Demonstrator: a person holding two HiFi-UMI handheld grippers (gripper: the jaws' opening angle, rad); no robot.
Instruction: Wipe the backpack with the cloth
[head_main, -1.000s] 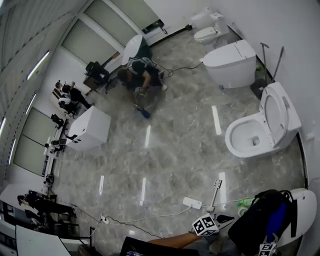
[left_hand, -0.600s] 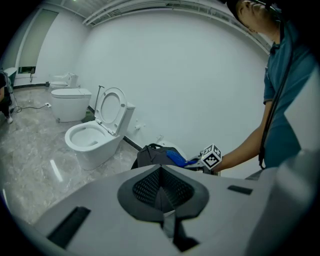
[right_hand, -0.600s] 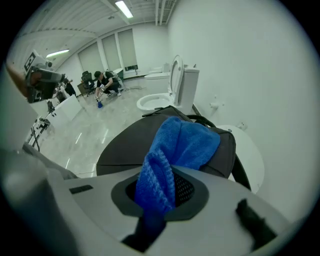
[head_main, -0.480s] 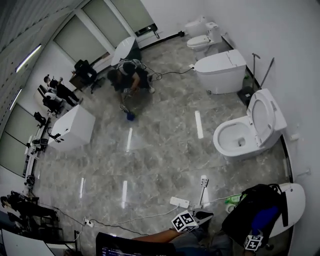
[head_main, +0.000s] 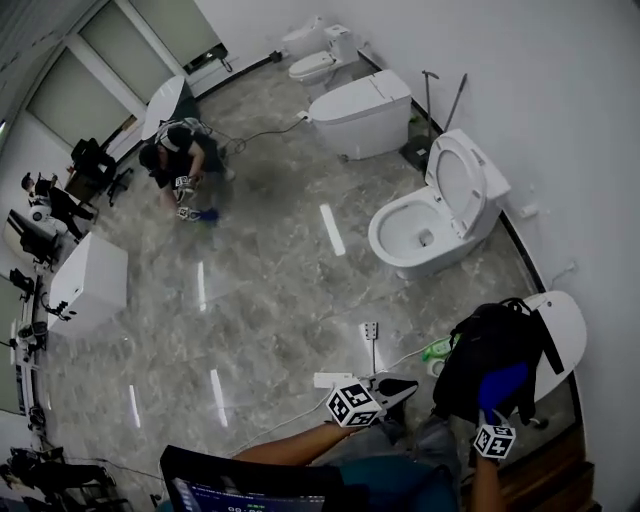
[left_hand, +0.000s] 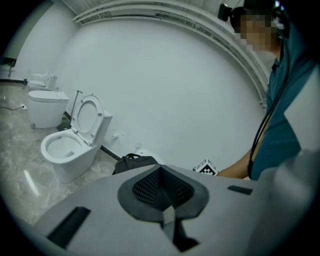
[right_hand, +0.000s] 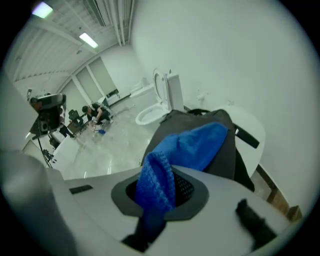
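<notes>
backpack (head_main: 478, 352) was black, cloth (right_hand: 192, 145) bright blue with a knitted weave. left gripper (left_hand: 162, 192) and right gripper (right_hand: 155, 195) bodies were light grey, pads (left_hand: 145, 187) dark grey with a fine mesh pattern. marker cubes (head_main: 352, 404) had black-and-white squares. toilets (head_main: 425, 215) and wall (head_main: 570, 120) were white. floor (head_main: 270, 300) was grey marbled with pale glossy streaks. sleeve (left_hand: 282, 135) was teal, bottle (head_main: 437, 349) by the backpack green

One backpack (head_main: 468, 362), cloth (head_main: 502, 384); perhaps five toilets (head_main: 425, 225)
</notes>
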